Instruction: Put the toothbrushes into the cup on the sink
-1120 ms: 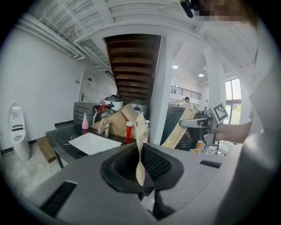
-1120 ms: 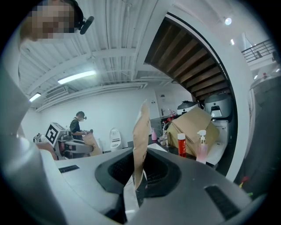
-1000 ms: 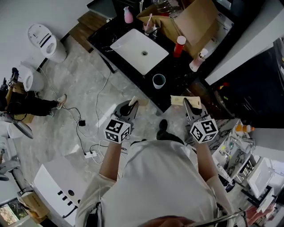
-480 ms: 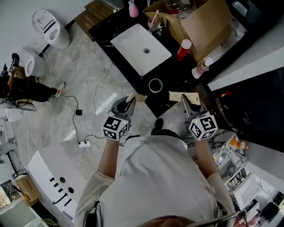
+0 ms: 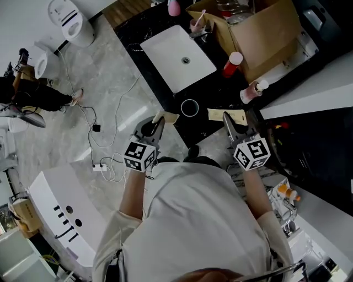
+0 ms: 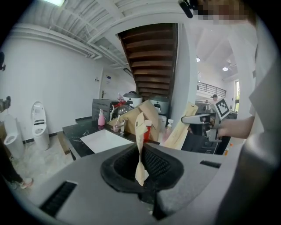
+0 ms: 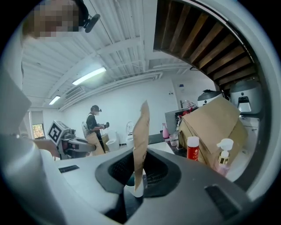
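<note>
Each gripper holds a tan paper toothbrush packet upright. My left gripper (image 5: pixel 156 122) is shut on one packet (image 5: pixel 167 117) at the counter's near edge; in the left gripper view that packet (image 6: pixel 141 140) stands between the pads. My right gripper (image 5: pixel 226 119) is shut on the other packet (image 5: pixel 229 115), which rises between the jaws in the right gripper view (image 7: pixel 141 140). The cup (image 5: pixel 189 107) stands empty on the black counter (image 5: pixel 209 99) between the two grippers, just in front of the white sink (image 5: pixel 179 52). Its white rim (image 7: pixel 135 190) shows low between the right jaws.
A cardboard box (image 5: pixel 265 30), a red bottle (image 5: pixel 234 63) and a pump bottle (image 5: pixel 252 91) stand right of the sink, a pink bottle (image 5: pixel 174 7) behind it. Cables and a power strip (image 5: pixel 100 167) lie on the floor at left. A person (image 5: pixel 30 96) sits far left.
The counter, sink and cup have slid a little rightward and closer to the grippers in the head view. Both grippers still hold their packets, the left one slightly lower.
</note>
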